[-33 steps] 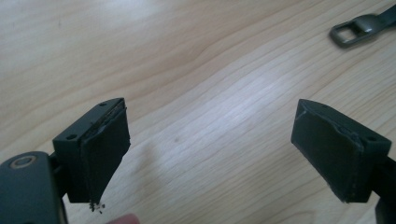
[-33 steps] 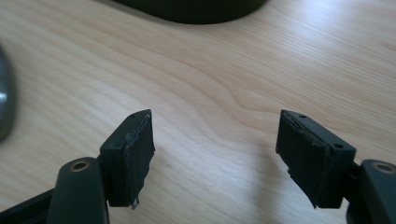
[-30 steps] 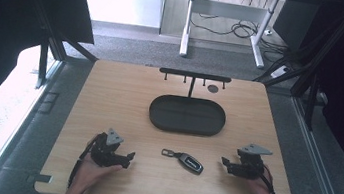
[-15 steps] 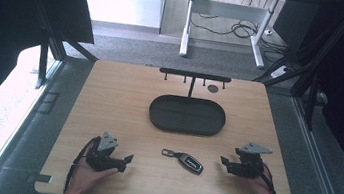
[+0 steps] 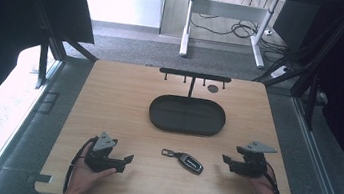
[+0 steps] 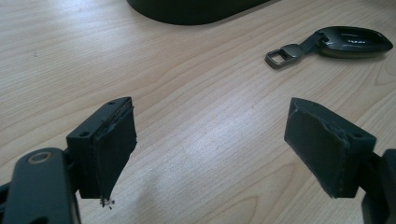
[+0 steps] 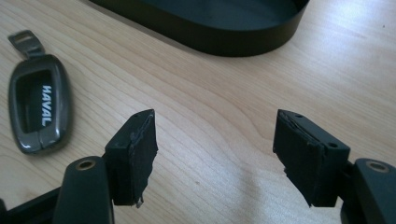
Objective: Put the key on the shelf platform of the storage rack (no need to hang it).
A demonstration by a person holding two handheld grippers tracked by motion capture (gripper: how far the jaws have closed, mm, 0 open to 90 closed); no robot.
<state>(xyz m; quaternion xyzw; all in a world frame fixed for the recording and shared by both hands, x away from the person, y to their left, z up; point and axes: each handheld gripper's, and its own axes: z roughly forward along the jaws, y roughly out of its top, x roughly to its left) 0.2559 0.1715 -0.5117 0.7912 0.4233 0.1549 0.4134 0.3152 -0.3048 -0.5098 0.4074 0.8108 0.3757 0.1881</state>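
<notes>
Claws: two. My left claw (image 5: 127,160) rests low on the near left part of the desk (image 5: 109,99), my right claw (image 5: 226,160) on the near right part.
Left claw state: the jaws stand wide apart, with bare wood between them, holding nothing.
Right claw state: also wide apart, also holding nothing.
Hands: two, one behind each claw at the near edge of the desk.
Key fobs: one. The key fob (image 5: 190,162) lies flat on the wood between my two claws, touching neither.
Key fob look: dark grey, glossy, long with rounded ends, with a black panel in the middle. In the right gripper view I read white letters "HAVAL" on it. A small metal loop (image 6: 280,57) sticks out at one end, the end that points to my left claw.
Trays: one. A black oval tray (image 5: 186,115) with a low wall sits in the middle of the desk, beyond the key fob and apart from it.
Racks: one. A thin black rack (image 5: 195,75) with small hooks stands at the far edge, behind the tray.
</notes>
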